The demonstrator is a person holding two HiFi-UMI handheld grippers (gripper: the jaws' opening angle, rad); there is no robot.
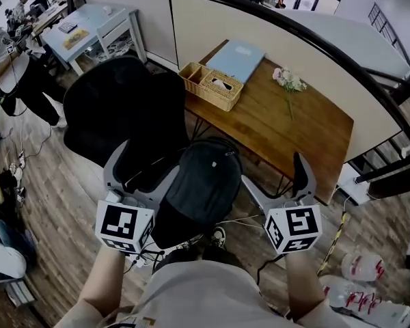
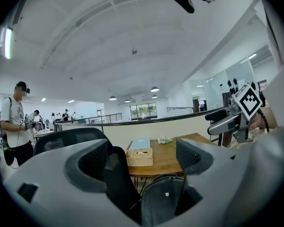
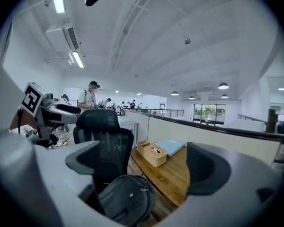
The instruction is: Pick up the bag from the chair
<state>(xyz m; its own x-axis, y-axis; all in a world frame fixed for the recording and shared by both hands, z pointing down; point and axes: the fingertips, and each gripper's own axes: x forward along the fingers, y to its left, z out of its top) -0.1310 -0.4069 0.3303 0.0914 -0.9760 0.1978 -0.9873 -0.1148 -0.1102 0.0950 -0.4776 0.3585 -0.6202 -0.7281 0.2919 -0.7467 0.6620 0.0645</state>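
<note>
On black chair (image 1: pixel 116 108): dark grey backpack (image 1: pixel 201 183), rounded, seemingly zipped.

The head view looks steeply down from above the bag (image 1: pixel 201 183) and chair (image 1: pixel 116 108); each gripper view (riding low, close to the bag) faces forward along its own jaws, seemingly tilted a little upward; all three share bag, chair and wooden table (image 1: pixel 314 125).

My dark grey backpack (image 1: pixel 201 183) sits on the seat of the black office chair (image 1: pixel 116 104), leaning against its mesh backrest. Its rounded front panel faces up toward me, with a small pale tag at its middle and a zipper along the top.
</note>
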